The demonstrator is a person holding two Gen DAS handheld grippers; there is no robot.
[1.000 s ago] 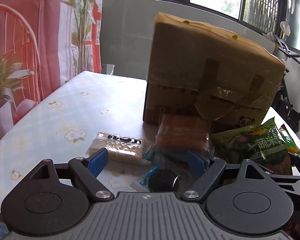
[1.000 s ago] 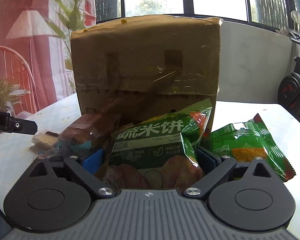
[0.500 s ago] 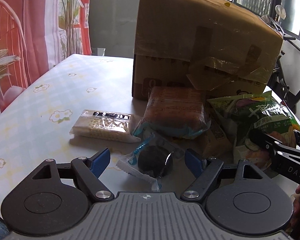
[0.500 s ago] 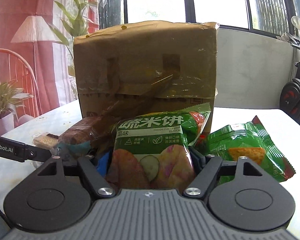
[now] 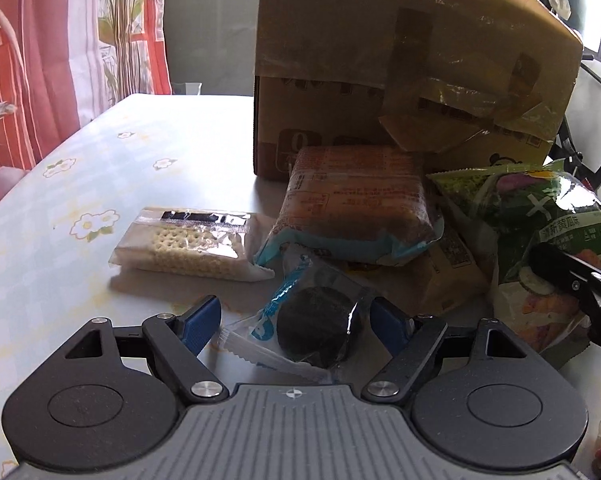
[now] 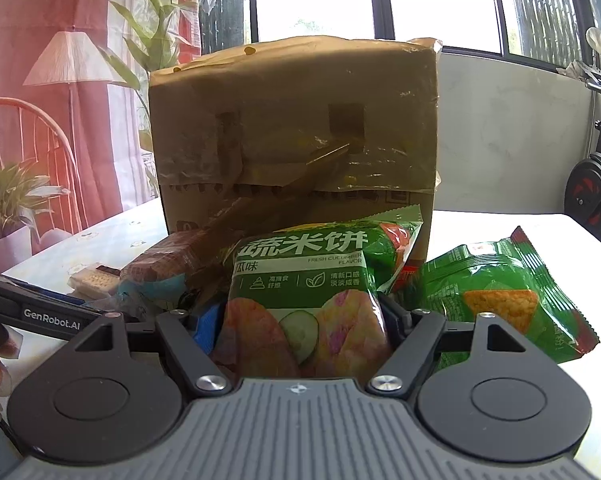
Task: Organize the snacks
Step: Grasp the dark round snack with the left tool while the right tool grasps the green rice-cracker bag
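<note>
Nearest, the left gripper [image 5: 296,320] stands wide apart, its blue pads either side of a round dark cookie in crinkly clear wrap [image 5: 314,330], not squeezing it. The right gripper [image 6: 300,320] is pinched on a glossy green rice-cracker bag [image 6: 306,300], which bulges between the fingers. Just beyond lie a pale cracker pack [image 5: 188,246] and a soft brown bread loaf in film [image 5: 356,208] on the flowered tablecloth [image 5: 80,184], with a second green chip bag [image 6: 496,292] to the right. Behind them rises a taped cardboard box [image 6: 296,132].
</note>
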